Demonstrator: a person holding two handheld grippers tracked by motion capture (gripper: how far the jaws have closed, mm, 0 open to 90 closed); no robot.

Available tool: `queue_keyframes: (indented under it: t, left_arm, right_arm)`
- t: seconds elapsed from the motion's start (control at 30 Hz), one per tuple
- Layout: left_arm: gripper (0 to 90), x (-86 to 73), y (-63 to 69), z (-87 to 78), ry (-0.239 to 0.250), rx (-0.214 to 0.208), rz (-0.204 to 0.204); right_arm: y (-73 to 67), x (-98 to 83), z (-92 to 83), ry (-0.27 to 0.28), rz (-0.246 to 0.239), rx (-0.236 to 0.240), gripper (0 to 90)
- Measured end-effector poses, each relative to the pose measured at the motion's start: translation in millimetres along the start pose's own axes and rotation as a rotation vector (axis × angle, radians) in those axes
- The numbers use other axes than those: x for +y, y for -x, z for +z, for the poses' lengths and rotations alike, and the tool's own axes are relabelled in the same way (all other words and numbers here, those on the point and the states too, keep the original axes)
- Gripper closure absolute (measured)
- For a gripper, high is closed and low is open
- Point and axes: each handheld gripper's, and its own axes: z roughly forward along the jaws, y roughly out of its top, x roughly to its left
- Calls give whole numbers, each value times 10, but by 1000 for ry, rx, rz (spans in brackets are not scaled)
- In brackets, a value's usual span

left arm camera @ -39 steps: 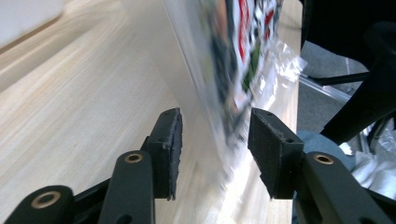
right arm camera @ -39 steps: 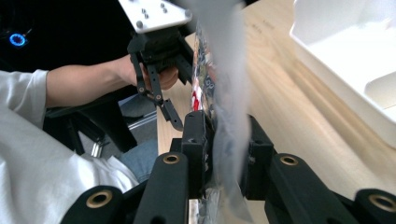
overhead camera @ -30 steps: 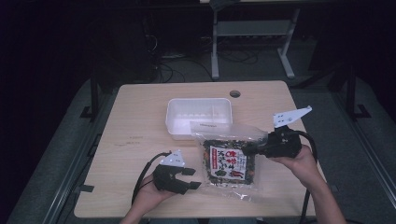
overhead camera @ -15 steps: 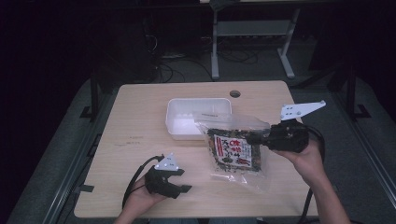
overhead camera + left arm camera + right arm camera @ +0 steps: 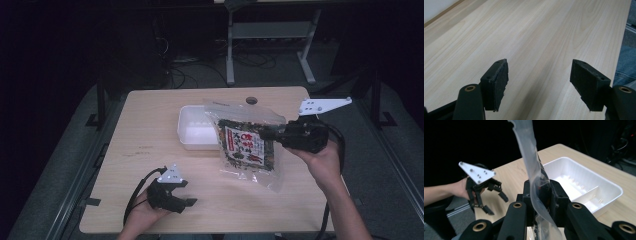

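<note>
Two tools: right tool (image 5: 267,133) pinches a crinkly clear snack bag (image 5: 245,145); left tool (image 5: 187,195) spread over pale woodgrain table (image 5: 150,130).

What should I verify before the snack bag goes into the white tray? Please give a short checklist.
1. Right hand-held gripper shut on the snack bag edge: ok.
2. Bag lifted off the table: cannot tell; its lower corner hangs near the wood.
3. White tray empty, divider visible: ok.
4. Left hand-held gripper open, holding nothing, away from the tray: ok.
5. Bag above the tray: not ok; it overlaps only the tray's right side.
6. Bag sealed: cannot tell.
</note>
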Motion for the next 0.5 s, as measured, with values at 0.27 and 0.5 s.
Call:
queue_keyframes:
  t: [0.27,0.5]
  left_arm:
    - [296,-42,-76,-66,14,29,-32]
    - [290,-43,-104,-76,20,46,-40]
  right_arm:
    - [-34,165,54,31,-16,-45,771]
    - [-22,277,165,47,-5,-66,770]
